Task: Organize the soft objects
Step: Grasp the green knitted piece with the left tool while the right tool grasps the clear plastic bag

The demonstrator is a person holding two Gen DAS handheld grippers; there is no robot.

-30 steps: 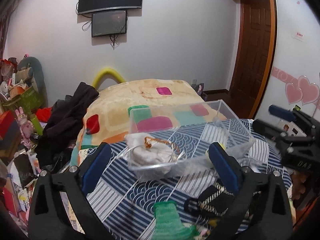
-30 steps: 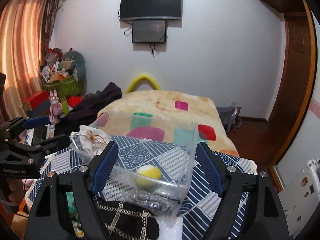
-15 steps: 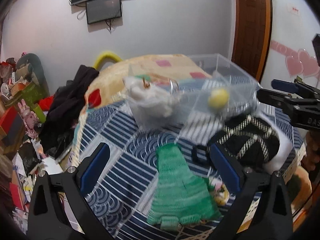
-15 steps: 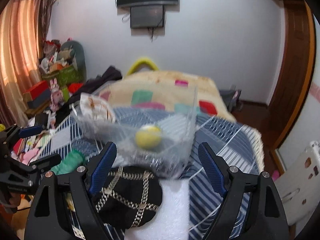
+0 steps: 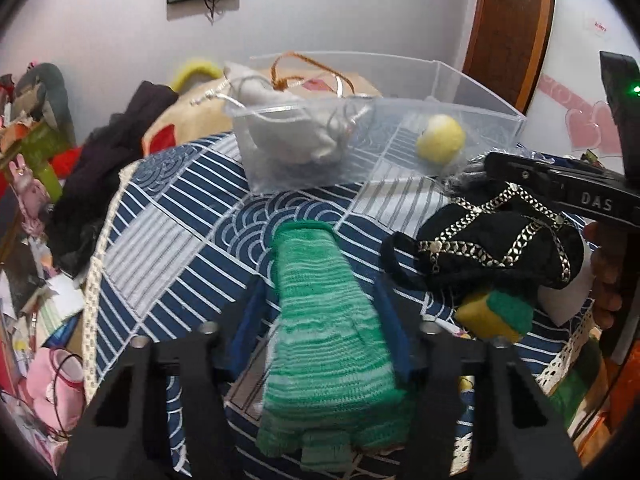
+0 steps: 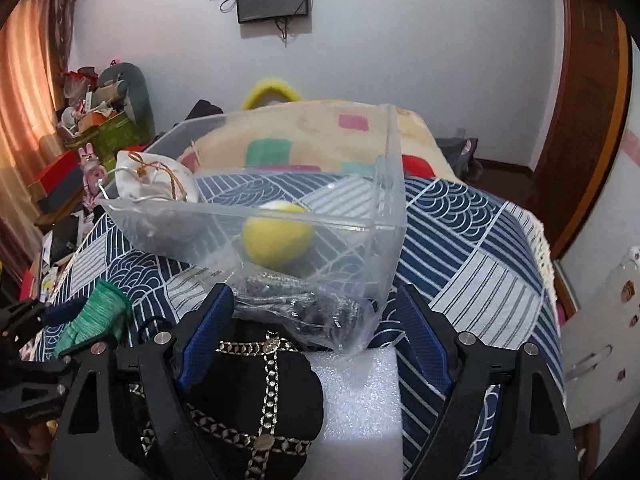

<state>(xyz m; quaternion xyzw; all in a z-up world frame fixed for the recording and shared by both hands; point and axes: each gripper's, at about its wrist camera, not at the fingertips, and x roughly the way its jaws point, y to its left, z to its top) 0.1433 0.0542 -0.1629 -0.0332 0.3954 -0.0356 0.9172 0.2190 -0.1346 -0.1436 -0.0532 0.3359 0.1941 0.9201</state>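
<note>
A green knitted glove (image 5: 324, 332) lies on the blue patterned tablecloth (image 5: 172, 232). My left gripper (image 5: 320, 312) has its jaws on either side of the glove, close to it; I cannot tell whether they press it. A clear plastic box (image 5: 384, 120) behind holds a white drawstring pouch (image 5: 280, 116) and a yellow ball (image 5: 440, 138). My right gripper (image 6: 312, 328) is open, over a black chain-trimmed pouch (image 6: 256, 396) and white foam (image 6: 360, 396), with a crumpled plastic bag (image 6: 312, 304) between its fingers. The box (image 6: 280, 208), ball (image 6: 278, 236) and glove (image 6: 96, 312) also show in the right wrist view.
A yellow and green sponge (image 5: 496, 312) lies under the black pouch (image 5: 496, 240). A bed with a colourful blanket (image 6: 320, 140) stands behind the table. Clutter and toys (image 5: 28, 140) fill the floor at left. A brown door (image 6: 588, 120) is at right.
My left gripper has dropped down and forward over the green glove, and its jaws have narrowed around it. My right gripper has lowered toward the black pouch and foam.
</note>
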